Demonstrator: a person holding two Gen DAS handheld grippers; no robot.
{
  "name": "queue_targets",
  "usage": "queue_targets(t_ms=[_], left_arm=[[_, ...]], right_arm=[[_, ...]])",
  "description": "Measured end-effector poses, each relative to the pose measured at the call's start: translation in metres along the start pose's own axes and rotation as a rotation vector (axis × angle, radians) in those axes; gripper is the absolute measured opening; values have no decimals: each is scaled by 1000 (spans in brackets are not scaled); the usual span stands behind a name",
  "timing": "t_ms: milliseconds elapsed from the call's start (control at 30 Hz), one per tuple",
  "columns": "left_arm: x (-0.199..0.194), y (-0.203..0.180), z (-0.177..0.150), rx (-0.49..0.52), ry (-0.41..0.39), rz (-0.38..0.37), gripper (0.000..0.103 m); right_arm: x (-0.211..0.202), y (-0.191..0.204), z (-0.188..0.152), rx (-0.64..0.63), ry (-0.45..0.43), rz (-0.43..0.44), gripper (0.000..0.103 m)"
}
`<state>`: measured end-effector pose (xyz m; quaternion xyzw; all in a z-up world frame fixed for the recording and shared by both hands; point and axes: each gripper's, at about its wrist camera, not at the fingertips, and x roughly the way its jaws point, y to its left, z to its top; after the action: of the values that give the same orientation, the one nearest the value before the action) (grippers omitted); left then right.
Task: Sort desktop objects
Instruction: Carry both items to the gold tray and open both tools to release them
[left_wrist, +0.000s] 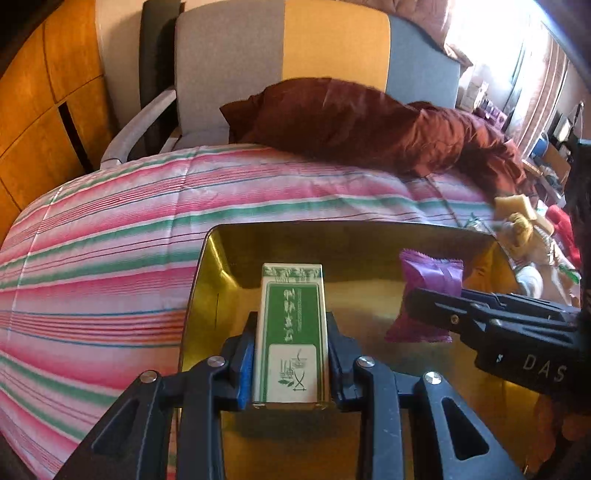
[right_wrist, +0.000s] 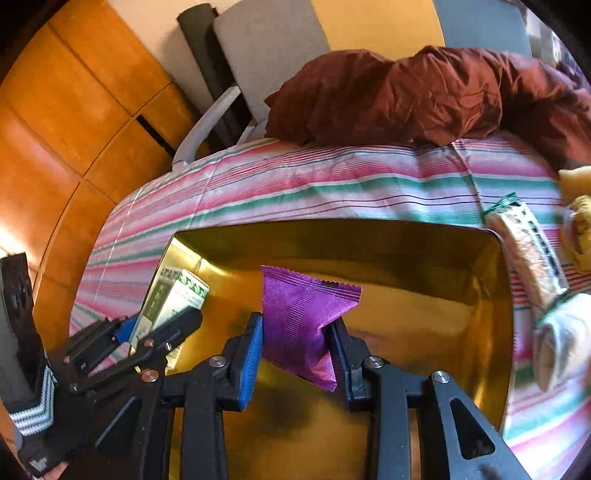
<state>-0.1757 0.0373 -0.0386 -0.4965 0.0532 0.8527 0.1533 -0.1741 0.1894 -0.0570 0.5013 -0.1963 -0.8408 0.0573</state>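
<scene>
Home bedroom: striped quilt (left_wrist: 110, 236), maroon pillow (left_wrist: 332, 118), wooden wardrobe (left_wrist: 37, 110).

Lying under a striped pink-and-green bedspread (left_wrist: 110, 236), with a rumpled maroon pillow (left_wrist: 343, 122), grey-and-yellow headboard (left_wrist: 280, 48), orange wooden wardrobe (right_wrist: 74, 103); glaring window light (left_wrist: 491, 40).

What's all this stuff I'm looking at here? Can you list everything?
Tin: one, gold, open, on the bed.
Box: one, green and white, held over the tin.
Packet: one, purple, held over the tin.
Bedspread: one, pink, green and white stripes, under the tin.
Pillow: one, dark red, far side of the bed.
Chair: one, grey, behind the bed.
Snack wrappers: several, mixed colours, right of the tin; exact count unclear.
Left gripper: black with blue pads, shut on the box.
Right gripper: black with blue pads, shut on the packet.
</scene>
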Motion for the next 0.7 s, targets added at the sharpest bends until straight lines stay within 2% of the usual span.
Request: queue_targets(t_ms=[67, 133, 200, 300, 467, 600, 700], left_arm=[[5, 1, 3, -8, 17, -17, 42], [8, 4, 6, -35, 31, -67, 49], [7, 10, 6, -74, 40, -118, 51], [-3, 16, 4, -124, 14, -102, 51], [-24, 19, -2, -151, -58, -48, 52], [-36, 17, -11, -187, -82, -74, 52], [-40, 10, -21, -209, -81, -102, 52]], right_arm=[[7, 1, 5, 27, -6, 23, 38], [12, 3, 8, 40, -12, 47, 38], [12, 3, 9, 69, -23, 66, 45], [4, 1, 6, 85, -51, 92, 46], [-15, -5, -2, 102, -76, 117, 46], [-32, -2, -11, 72, -100, 104, 46], [-49, 1, -22, 42, -126, 103, 51]])
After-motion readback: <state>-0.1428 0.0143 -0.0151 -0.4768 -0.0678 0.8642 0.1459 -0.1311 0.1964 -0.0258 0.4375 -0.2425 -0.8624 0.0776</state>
